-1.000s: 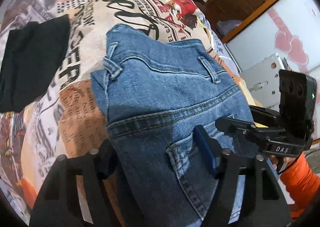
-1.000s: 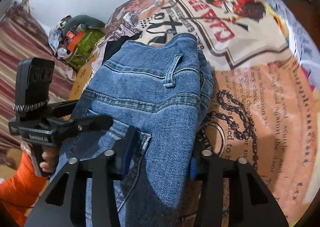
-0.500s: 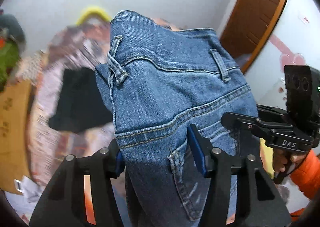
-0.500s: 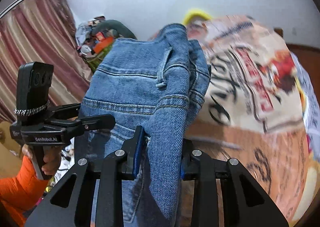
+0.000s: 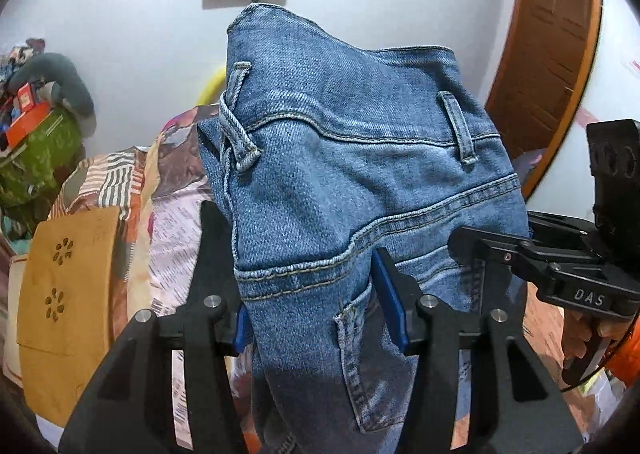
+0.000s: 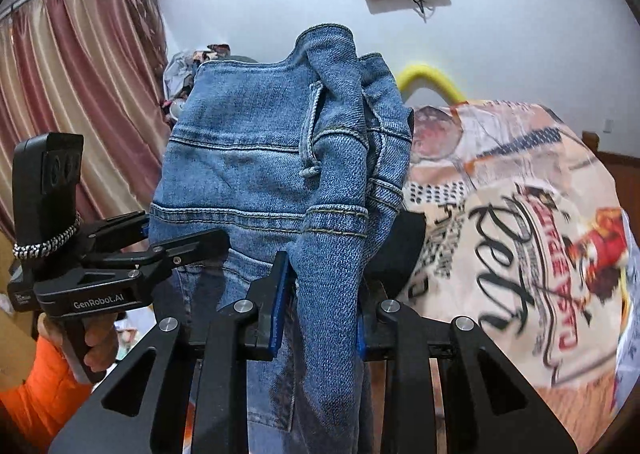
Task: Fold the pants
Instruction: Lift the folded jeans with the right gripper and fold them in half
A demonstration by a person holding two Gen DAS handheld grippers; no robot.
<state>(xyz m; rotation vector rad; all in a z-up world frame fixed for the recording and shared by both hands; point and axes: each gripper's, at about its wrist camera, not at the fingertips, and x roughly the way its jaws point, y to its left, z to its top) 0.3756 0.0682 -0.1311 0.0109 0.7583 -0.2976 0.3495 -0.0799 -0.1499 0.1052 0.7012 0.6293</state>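
Note:
The blue denim jeans (image 5: 352, 182) hang in the air, waistband up, above the bed. My left gripper (image 5: 316, 310) is shut on the jeans just below the yoke seam, near the back pocket. My right gripper (image 6: 320, 306) is shut on a bunched side fold of the jeans (image 6: 256, 158). Each gripper shows in the other's view: the right one at the right edge of the left wrist view (image 5: 560, 266), the left one at the left of the right wrist view (image 6: 120, 258). The legs hang below, out of sight.
The bed with a printed newspaper-style cover (image 6: 520, 234) lies below and to the right. A black garment (image 6: 396, 250) lies on it behind the jeans. A wooden board (image 5: 68, 286) and a pile of clutter (image 5: 36, 126) stand at the left. A wooden door (image 5: 548, 50) is at the right.
Both grippers have lifted the jeans off the bed and tilted upward. The wall, screen and curtain now fill the background instead of the bedcover.

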